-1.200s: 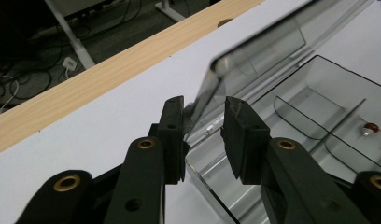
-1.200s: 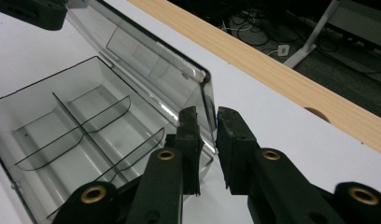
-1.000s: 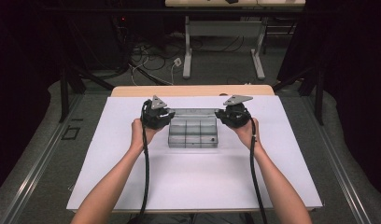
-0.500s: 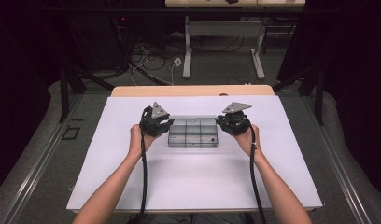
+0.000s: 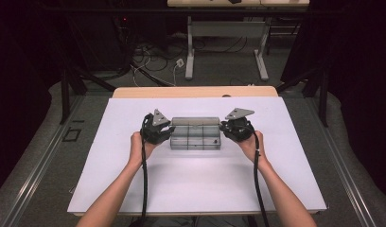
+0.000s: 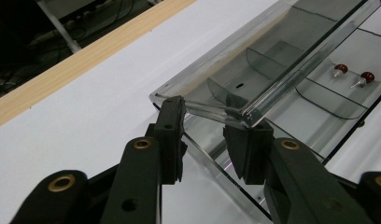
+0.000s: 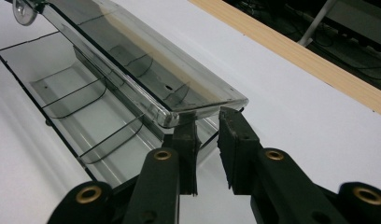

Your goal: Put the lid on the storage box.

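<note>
Clear plastic compartment box [image 5: 196,134] sits mid-table on the white table [image 5: 196,189], slightly toward the far side. Left gripper [image 5: 159,132] is at its left end, right gripper [image 5: 234,127] at its right end. The hinged lid [image 6: 254,60] is partly raised.

Left gripper view: jaws straddle the lid's end edge, one pad at each corner of it. The right-hand pad touches the lid corner; I cannot tell whether the other presses, so whether it is really clamped is unclear. Right gripper view: jaws straddle the lid's [image 7: 146,70] other end, with a gap visible at the right-hand jaw, so it looks released or only loosely cradling.

Two small red-headed pins [image 6: 352,77] lie in one compartment; other compartments look bare.

Risks, as a judgement:
- Lid is smooth clear plastic with rounded corners, so it could slip off the pads and drop shut.
- Uneven lift between the two ends could twist the lid or strain the hinge.
- The base is light, so it may lift or skid with the lid and the pins could roll or jump compartments.

Room: plenty of bare white surface on the near side and to both sides. The far wooden edge [image 5: 196,91] is nearer but well apart from the box. Nothing else stands on the table to hit.
</note>
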